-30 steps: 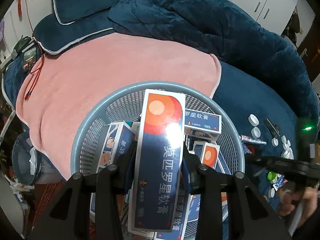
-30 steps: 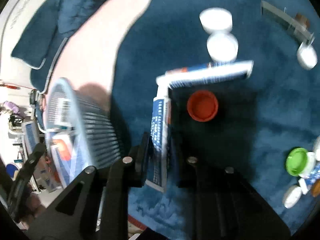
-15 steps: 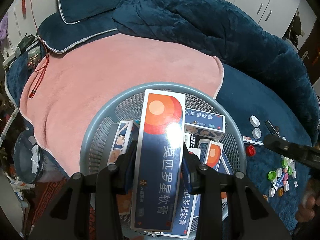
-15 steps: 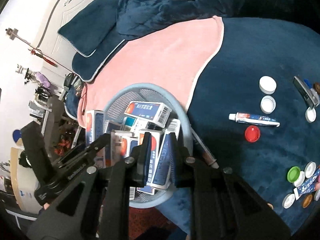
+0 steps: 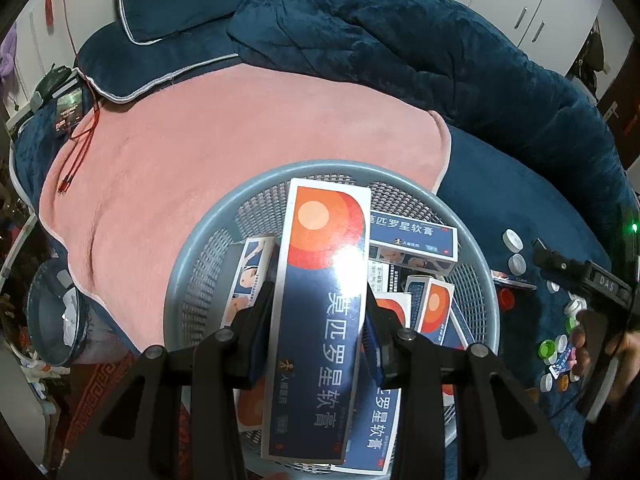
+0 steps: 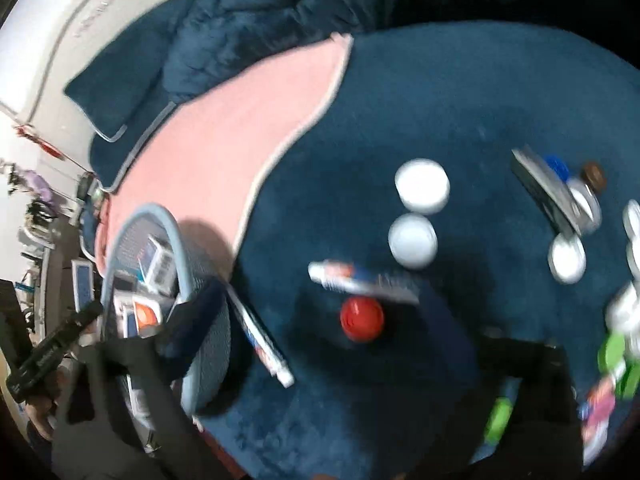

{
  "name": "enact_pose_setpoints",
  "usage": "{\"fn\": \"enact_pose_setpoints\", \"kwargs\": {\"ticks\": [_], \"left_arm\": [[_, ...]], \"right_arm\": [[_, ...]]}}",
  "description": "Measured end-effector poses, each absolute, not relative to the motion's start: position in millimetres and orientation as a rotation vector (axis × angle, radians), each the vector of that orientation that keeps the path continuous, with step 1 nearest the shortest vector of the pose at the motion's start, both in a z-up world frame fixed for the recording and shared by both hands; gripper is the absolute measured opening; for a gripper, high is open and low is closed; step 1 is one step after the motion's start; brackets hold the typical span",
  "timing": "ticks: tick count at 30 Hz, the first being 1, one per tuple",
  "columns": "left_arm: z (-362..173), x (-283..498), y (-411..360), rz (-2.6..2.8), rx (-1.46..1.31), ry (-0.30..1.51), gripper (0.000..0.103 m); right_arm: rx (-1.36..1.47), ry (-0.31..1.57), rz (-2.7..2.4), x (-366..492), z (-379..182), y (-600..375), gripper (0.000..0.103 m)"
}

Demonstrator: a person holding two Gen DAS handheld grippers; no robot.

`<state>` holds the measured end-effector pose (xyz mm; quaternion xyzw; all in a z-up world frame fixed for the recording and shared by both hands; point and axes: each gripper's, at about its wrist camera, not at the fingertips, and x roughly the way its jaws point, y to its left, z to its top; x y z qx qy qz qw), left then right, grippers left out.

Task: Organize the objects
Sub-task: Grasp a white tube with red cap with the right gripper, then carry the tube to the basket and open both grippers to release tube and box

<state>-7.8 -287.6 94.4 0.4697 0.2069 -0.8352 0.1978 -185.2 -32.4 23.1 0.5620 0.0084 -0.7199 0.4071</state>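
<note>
Left gripper [image 5: 316,320] — fingers closed on a long blue-and-orange ointment box [image 5: 320,312], held lengthwise above the round grey-blue mesh basket [image 5: 192,264]; the basket sits partly on the pink towel [image 5: 200,140] and holds several more matching boxes, one [image 5: 412,238] lying crosswise toward the far rim. Right gripper [image 6: 320,320] — view blurred, fingers spread wide with nothing between them, above the dark blue blanket [image 6: 460,120]; below it a red cap [image 6: 362,318], just beyond an ointment tube [image 6: 360,282], then two white caps [image 6: 422,186]; a second tube [image 6: 260,340] lies against the basket's outer wall.
</note>
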Motion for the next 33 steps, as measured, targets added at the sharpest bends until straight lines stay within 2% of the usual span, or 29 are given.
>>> {"fn": "enact_pose_setpoints", "kwargs": {"ticks": [2,6,9,11,13,14,16,20,27,33], "left_arm": [[94.3,-7.5,-287.7,-2.333,1.317,0.574,0.040],[91.7,-8.3,-286.6,-2.323,1.325,0.556,0.040],[88.6,-11.5,-283.6,-2.318,1.341,0.535,0.040],[88.1,-14.1,-282.1,-2.320,1.346,0.524,0.040],[89.1,-15.7,-281.3,-2.322,1.343,0.523,0.040],[89.7,-16.5,-280.9,-2.323,1.338,0.527,0.040],[90.5,-16.9,-280.2,-2.326,1.333,0.534,0.040],[91.5,-16.4,-278.6,-2.330,1.332,0.543,0.040],[103.3,-8.3,-278.3,-2.348,1.297,0.563,0.040],[113.7,-1.4,-280.6,-2.357,1.270,0.569,0.040]], "right_arm": [[1.392,0.094,-1.768,-186.0,22.6,-45.9,0.098],[1.340,0.431,-1.681,-178.8,6.1,-78.8,0.082],[1.326,0.610,-1.599,-174.1,-14.6,-87.8,0.075],[1.311,0.686,-1.587,-173.3,-26.2,-90.6,0.066],[1.293,0.719,-1.607,-176.8,-33.0,-90.8,0.044],[1.284,0.704,-1.620,-179.1,-32.0,-88.5,0.038],[1.291,0.629,-1.629,-185.7,-24.7,-80.3,0.021],[1.310,0.471,-1.623,-191.4,-3.5,-61.6,0.020],[1.266,0.302,-1.592,-173.5,51.2,-41.8,0.019],[1.143,0.230,-1.557,-133.6,104.4,-61.1,0.019]]}}
